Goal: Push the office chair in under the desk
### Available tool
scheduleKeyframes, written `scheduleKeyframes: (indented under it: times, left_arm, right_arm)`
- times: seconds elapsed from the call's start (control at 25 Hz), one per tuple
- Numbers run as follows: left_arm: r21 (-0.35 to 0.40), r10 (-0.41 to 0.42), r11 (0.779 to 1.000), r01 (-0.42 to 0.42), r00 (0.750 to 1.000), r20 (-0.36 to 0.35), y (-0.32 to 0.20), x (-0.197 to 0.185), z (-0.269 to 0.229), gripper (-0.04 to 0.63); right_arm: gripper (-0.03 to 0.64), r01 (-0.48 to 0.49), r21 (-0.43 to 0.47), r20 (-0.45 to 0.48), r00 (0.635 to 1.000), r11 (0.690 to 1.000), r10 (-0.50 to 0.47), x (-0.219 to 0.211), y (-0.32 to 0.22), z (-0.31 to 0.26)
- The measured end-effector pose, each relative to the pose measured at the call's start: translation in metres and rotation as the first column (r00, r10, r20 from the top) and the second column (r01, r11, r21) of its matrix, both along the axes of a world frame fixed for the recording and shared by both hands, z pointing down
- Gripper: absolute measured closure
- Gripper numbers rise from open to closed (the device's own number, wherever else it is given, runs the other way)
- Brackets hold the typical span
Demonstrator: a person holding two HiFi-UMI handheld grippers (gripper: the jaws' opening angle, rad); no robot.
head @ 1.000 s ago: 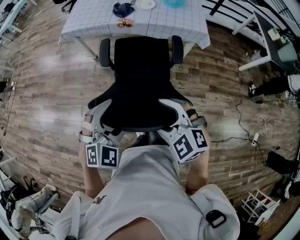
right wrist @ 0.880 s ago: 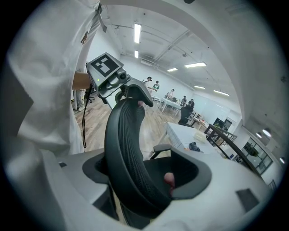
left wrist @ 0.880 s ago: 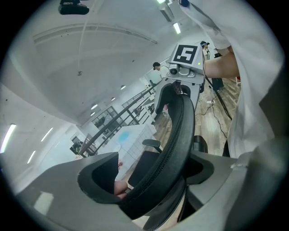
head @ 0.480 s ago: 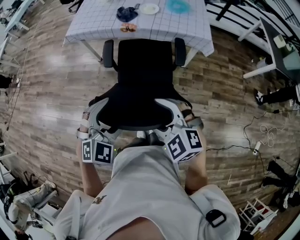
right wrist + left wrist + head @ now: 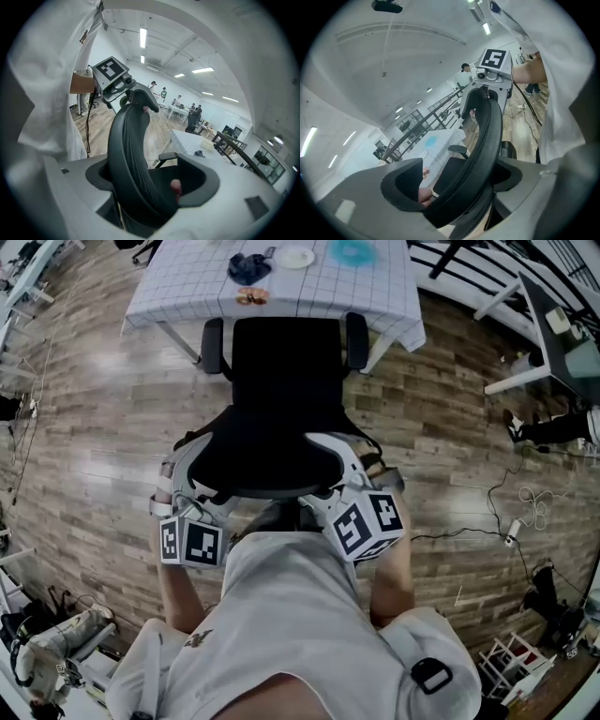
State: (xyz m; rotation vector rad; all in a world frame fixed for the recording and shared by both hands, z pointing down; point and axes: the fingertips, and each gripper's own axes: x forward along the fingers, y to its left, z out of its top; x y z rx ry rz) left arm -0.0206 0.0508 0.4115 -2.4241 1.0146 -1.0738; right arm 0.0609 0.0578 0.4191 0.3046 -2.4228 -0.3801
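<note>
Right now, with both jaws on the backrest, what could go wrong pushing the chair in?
The armrests near the tablecloth's hanging edge could snag it, jolting the small dish there. The left gripper and right gripper hold only the backrest rim, so a sudden stop might twist it loose.

text: none legible | labels: none | numbers, signs: none

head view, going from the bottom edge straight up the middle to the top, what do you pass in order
person's white shirt → chair backrest → chair seat → desk under a checked cloth → white plate
</note>
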Motion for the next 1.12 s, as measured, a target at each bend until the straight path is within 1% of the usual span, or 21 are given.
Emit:
scheduleKeyframes:
  times: [0.68,0.92,1.12]
  left_arm:
    - [-0.014,0.041,0.999,-0.040,0.999,0.019,-0.037,-0.020,0.005,0.187]
    - [-0.018,0.056,0.998,-0.056,0.998,0.023,-0.056,-0.022,0.004,0.187]
    - [-0.020,0.060,0.998,-0.060,0.998,0.023,-0.070,-0.022,0.005,0.187]
  right_arm:
    - [0.255,-0.032,-0.012,-0.023,0.999,0.999,0.032,-0.021,-0.034,0.006]
    - [0.252,-0.053,-0.010,-0.018,0.998,0.999,0.053,-0.022,-0.053,0.005]
    - [0.252,-0.049,-0.015,-0.021,0.999,0.999,0.049,-0.022,-0.067,0.006]
